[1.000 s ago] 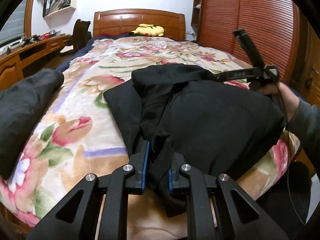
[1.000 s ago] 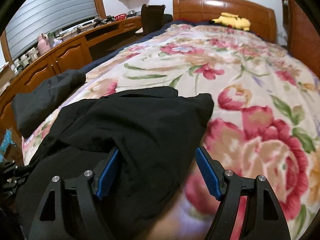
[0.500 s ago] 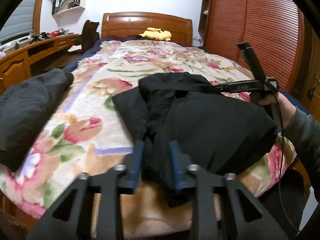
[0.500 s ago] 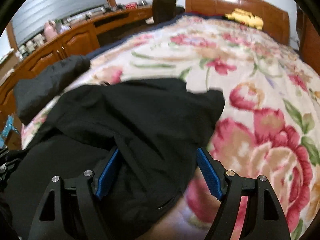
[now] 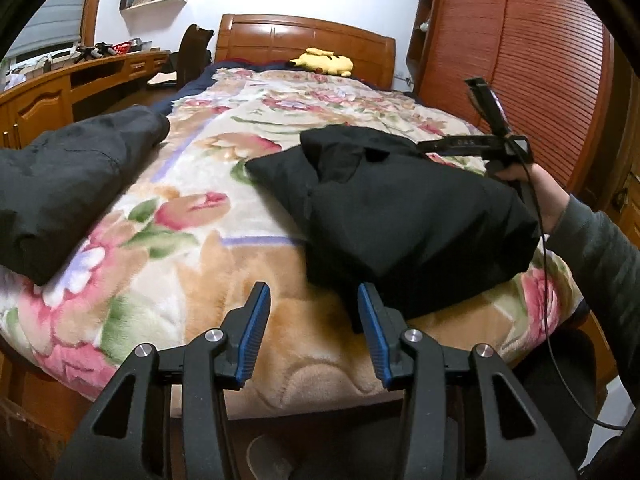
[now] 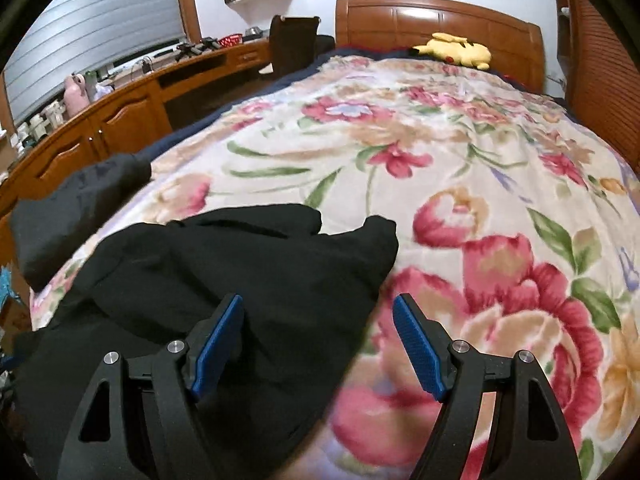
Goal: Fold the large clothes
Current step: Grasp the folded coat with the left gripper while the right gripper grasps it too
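Note:
A black garment (image 5: 400, 208) lies bunched into a thick fold near the foot of the floral-blanket bed (image 5: 192, 264). My left gripper (image 5: 312, 292) is open just before the garment's near left edge. Only blanket shows between its blue pads (image 5: 252, 332), and the right pad stands beside the cloth. In the right wrist view my right gripper (image 6: 318, 304) hovers open over the right edge of the black garment (image 6: 240, 256), its pads off the cloth. A hand (image 5: 536, 192) holds that tool at the garment's far right side.
A second dark garment (image 5: 60, 184) lies folded on the bed's left side (image 6: 72, 200). A yellow plush toy (image 5: 324, 64) sits by the wooden headboard (image 5: 304, 36). A wooden desk (image 5: 60, 92) runs along the left, and slatted wardrobe doors (image 5: 540, 60) stand on the right.
My left gripper has let go of the black fold it pinched, opened, and drawn back to the left off the garment. The right gripper stays open over the cloth.

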